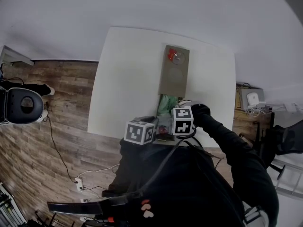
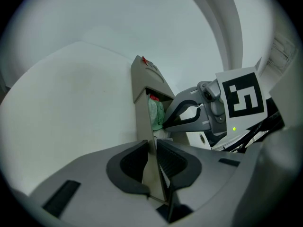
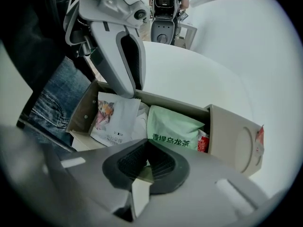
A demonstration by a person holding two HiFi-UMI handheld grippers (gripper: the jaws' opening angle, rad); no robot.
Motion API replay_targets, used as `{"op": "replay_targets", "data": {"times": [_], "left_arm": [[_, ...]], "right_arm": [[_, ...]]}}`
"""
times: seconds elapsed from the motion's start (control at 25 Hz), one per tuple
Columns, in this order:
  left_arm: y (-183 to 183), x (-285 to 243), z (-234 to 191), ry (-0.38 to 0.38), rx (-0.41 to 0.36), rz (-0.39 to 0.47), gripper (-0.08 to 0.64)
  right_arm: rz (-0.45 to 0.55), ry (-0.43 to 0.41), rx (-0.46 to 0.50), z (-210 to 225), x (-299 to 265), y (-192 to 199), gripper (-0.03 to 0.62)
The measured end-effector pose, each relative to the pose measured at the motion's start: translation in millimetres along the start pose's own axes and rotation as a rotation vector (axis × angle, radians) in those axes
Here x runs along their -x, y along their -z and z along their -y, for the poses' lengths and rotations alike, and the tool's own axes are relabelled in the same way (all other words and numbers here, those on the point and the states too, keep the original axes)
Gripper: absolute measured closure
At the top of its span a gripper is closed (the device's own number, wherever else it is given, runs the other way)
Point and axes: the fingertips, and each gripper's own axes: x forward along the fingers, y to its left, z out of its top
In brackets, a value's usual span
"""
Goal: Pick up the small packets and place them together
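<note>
The left gripper [image 2: 152, 161] clamps a side wall of the beige box [image 2: 141, 109]; the right gripper [image 3: 146, 161], jaws together, pinches the green tea packet [image 3: 174, 126] inside.

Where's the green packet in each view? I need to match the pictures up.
Head view: the green packet sits near centre, just below the beige box.
Left gripper view: green packet at centre, inside the beige box, above the jaws.
Right gripper view: green packet at centre, just past the jaws.
Shared landmark: the beige box.

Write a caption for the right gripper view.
Right gripper pinches the green packet in an open box, beside a white packet; left gripper holds the box.
</note>
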Motion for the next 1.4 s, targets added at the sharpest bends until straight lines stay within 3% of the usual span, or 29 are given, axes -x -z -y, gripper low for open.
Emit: {"op": "replay_targets", "data": {"times": [0.24,0.8,1.12,1.4], "left_arm": [[4.4,-3.2,-0.3,0.008,0.006,-0.007,0.500],[3.3,-3.2,1.0,0.010,0.015,-0.017,0.499],[4.2,-3.5,0.6,0.013,0.020,-0.014,0.499],[4.1,-4.2,0.9,0.011,0.020,-0.019,0.499]], "right_arm": [[0.028,0.003,-0.013,0.4,8.3,-2.9,0.591],[0.210,0.008,-0.076,-4.4,77.7,-9.8,0.591],[0.322,0.127,-0.133,17.3,135.1,-4.3,0.591],[0.319,0.370,-0.244,88.7,165.1,32.3,0.591]]}}
